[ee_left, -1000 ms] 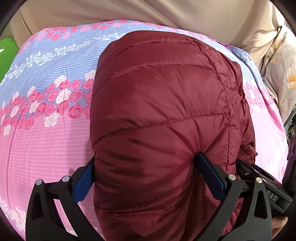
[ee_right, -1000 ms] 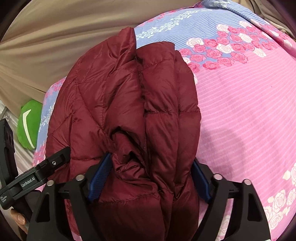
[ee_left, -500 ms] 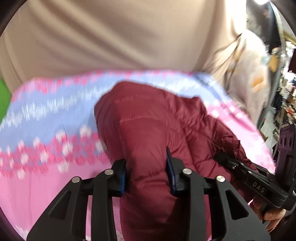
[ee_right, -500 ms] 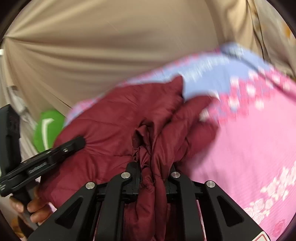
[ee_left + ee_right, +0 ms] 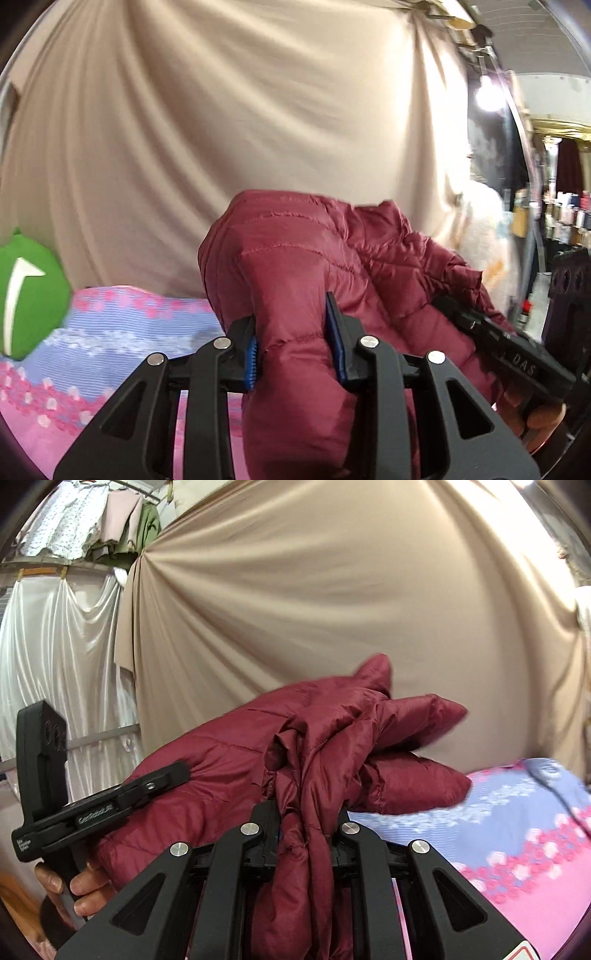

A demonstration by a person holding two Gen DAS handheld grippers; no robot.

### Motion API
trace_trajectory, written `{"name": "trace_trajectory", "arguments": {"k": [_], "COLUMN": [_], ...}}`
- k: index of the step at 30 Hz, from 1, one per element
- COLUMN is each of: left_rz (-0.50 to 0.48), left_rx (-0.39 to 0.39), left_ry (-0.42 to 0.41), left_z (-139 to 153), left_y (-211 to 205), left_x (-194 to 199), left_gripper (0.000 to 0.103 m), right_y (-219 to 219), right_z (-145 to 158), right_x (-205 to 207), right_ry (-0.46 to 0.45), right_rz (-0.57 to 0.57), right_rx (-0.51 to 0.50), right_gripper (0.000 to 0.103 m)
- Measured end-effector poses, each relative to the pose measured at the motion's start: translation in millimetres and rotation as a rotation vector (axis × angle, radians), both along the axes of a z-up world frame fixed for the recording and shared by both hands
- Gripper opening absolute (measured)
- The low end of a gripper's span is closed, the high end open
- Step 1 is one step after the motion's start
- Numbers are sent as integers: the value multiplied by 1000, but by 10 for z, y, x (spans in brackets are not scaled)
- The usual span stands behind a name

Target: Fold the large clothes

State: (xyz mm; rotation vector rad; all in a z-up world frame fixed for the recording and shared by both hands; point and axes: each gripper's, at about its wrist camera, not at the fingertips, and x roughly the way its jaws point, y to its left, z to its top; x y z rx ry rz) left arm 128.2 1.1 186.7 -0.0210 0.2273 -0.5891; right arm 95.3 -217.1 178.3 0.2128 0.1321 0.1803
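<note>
Maroon quilted jacket point(image 5: 295, 280) was clamped in both the left gripper point(image 5: 295, 339) and the right gripper point(image 5: 304, 823), their fingers pinching bunched fabric. Carrying it level toward 12 o'clock over the bed point(image 5: 517, 849) would likely keep the fold even.

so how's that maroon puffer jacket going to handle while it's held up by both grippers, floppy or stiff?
Probably floppy: the maroon puffer jacket bunches into folds where the right gripper pinches it. Likely compressible and light: the quilted padding squashes in between the left gripper's pads. The shiny shell looks slippery, so a thin pinch might creep.
</note>
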Motion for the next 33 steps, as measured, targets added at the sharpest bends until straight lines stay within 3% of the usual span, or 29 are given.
{"name": "trace_trajectory", "arguments": {"k": [2, 4, 7, 8, 9, 11, 12, 14, 18, 19, 22, 24, 26, 27, 29, 31, 33], "left_rz": [54, 95, 178, 179, 166, 145, 139, 126, 108, 98, 41, 5, -27, -40, -71, -92, -118], "left_rx": [11, 53, 161, 160, 141, 103, 97, 80, 29, 10, -53, -142, -241, -265, -252, -197, -165], "left_ry": [58, 139, 432, 476, 492, 467, 461, 453, 516, 544, 681, 807, 887, 893, 860, 768, 683], "left_z": [-357, -766, -1789, -1947, -2054, -2042, -2003, -1900, -1872, -1924, -2146, -2368, -2509, -2515, -2414, -2175, -1972], "left_y": [177, 282, 469, 552, 662, 902, 963, 1054, 1053, 1070, 1018, 1015, 1048, 1053, 1008, 918, 844], "left_x": [310, 611, 1137, 1157, 1117, 953, 913, 891, 1099, 1172, 1455, 1680, 1836, 1881, 1928, 1919, 1906], "left_gripper": [32, 39, 37, 37, 40, 51, 62, 67, 90, 95, 95, 95, 95, 88, 70, 52, 50], "right_y": [92, 195, 290, 313, 315, 320, 314, 294, 203, 159, 55, 82, 41, 38, 103, 188, 237], "right_z": [-239, -799, -1797, -2138, -2332, -2387, -2356, -2214, -1957, -1964, -2108, -2253, -2415, -2435, -2316, -2039, -1797], "right_x": [398, 920, 1411, 1445, 1345, 1118, 1040, 962, 1142, 1198, 1440, 1670, 1827, 1870, 1853, 1751, 1608], "right_ry": [51, 213, 518, 620, 631, 616, 616, 612, 576, 575, 655, 722, 760, 762, 724, 633, 522], "right_rz": [12, 34, 22, 20, 36, 18, 4, -10, -32, -30, -16, 14, 45, 66, 105, 94, 90], "right_rx": [-3, 15, 68, 105, 157, 160, 153, 159, 188, 190, 194, 233, 295, 322, 313, 243, 207], "right_gripper": [13, 15, 19, 32, 38, 46, 47, 49, 72, 76, 79, 80, 74, 52, 24, 17, 17]}}
